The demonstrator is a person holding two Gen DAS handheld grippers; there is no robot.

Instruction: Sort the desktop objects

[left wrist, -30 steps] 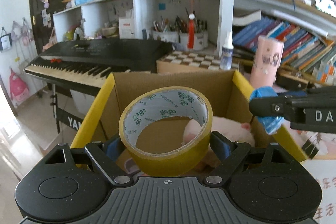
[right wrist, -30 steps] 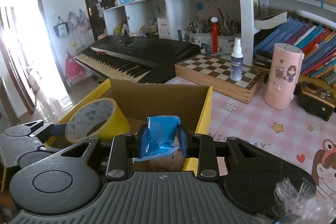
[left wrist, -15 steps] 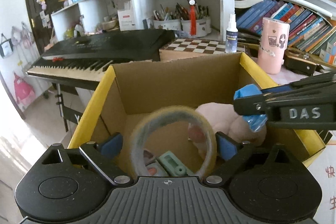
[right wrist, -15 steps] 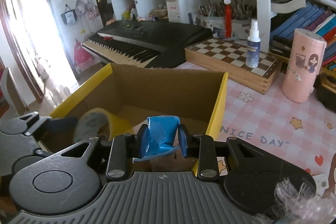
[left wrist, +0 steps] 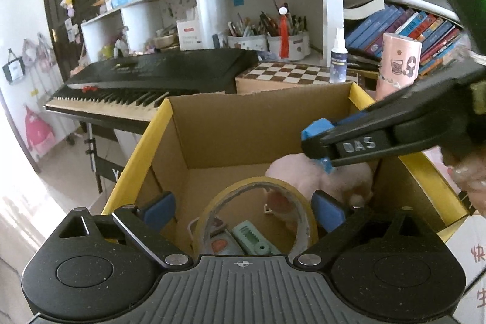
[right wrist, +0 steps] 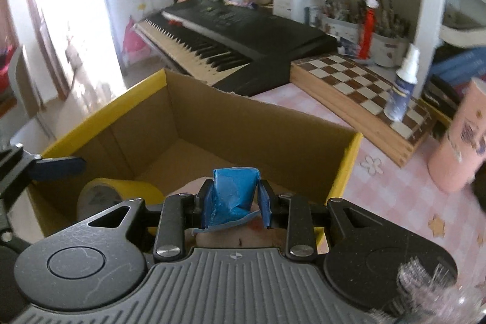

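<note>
An open cardboard box with yellow rims [left wrist: 152,135] [right wrist: 349,166] stands in front of both grippers. The yellow tape roll [left wrist: 258,211] [right wrist: 118,190] lies inside it, below my left gripper [left wrist: 243,210], which is open with its blue pads clear of the roll. A pink plush toy [left wrist: 306,175] and small green and grey items [left wrist: 249,236] lie in the box. My right gripper [right wrist: 234,202] is shut on a blue wrapped packet [right wrist: 234,193] over the box's right side; it also shows in the left wrist view [left wrist: 319,141].
A black keyboard [left wrist: 158,75] and a wooden chessboard [right wrist: 358,87] with a spray bottle [right wrist: 401,87] stand behind the box. A pink cylinder [left wrist: 398,66] stands at the right. Shelves with books and pen pots are at the back.
My left gripper opened and let go of the tape roll, which dropped into the box. My right gripper moved over the box with the blue packet still held.
</note>
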